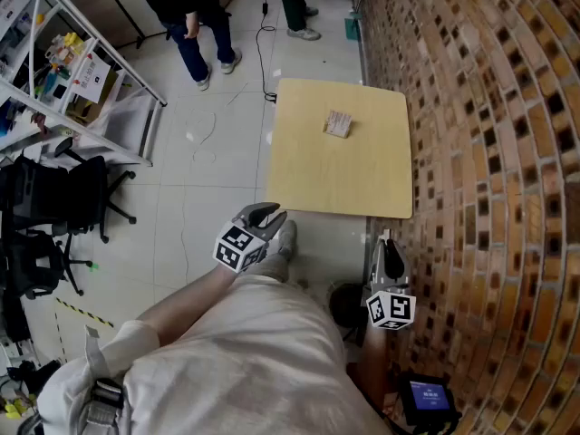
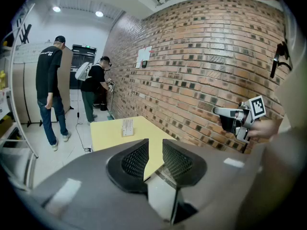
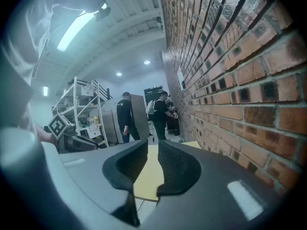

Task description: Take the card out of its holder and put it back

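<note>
On the pale yellow, smooth tabletop with rounded corners, toward its far side, stands the small pale card holder. It is too small in every view to tell the card apart from it. Nothing else lies on the table, which is pushed against a rough red-brown brick wall.

Both grippers are held low at the table's near edge, well apart from the holder. The left gripper has two dark, rounded jaws with ribbed mesh pads. They stand a narrow gap apart, with only the tabletop and holder showing beyond them. The right gripper, close to the brick wall, has its matching jaws a similar narrow slit apart, with nothing between them.

On the glossy light tiled floor beyond, two people in dark clothes stand near a white metal shelf rack.
</note>
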`<action>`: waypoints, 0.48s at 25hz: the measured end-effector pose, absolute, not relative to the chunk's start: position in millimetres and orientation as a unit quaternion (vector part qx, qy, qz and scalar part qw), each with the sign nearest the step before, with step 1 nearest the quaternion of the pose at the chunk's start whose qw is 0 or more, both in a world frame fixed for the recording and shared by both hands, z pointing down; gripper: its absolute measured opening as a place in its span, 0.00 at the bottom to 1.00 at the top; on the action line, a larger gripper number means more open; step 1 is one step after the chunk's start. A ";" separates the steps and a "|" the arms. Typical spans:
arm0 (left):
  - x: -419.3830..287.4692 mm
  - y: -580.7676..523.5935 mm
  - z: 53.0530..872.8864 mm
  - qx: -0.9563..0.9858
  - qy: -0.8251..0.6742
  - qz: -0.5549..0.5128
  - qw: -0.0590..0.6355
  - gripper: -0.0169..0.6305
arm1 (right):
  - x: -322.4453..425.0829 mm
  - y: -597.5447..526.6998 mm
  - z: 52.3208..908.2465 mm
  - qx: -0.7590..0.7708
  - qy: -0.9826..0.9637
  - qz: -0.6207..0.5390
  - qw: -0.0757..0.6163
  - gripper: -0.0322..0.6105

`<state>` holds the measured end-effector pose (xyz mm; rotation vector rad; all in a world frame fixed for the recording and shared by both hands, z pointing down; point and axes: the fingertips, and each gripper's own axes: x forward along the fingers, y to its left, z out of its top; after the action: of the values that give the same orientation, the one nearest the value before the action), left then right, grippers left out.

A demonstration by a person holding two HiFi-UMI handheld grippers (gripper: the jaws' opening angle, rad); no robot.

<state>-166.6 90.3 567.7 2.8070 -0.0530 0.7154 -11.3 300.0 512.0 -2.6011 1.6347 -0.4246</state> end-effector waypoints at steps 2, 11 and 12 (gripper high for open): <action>-150.9 72.3 566.5 0.964 -0.013 0.240 0.115 0.19 | 0.6 279.2 509.5 -0.839 0.527 -0.134 0.017 0.16; -96.2 9.8 563.3 0.967 0.022 0.230 0.104 0.20 | 37.3 208.3 504.5 -0.844 0.519 -0.134 0.001 0.16; -92.4 3.1 564.1 0.967 0.024 0.230 0.105 0.20 | 39.8 202.0 504.4 -0.845 0.517 -0.134 0.000 0.16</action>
<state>-92.4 3.1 564.1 2.8503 0.0707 0.6770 39.8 202.0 504.4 -2.6550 1.6244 -0.4218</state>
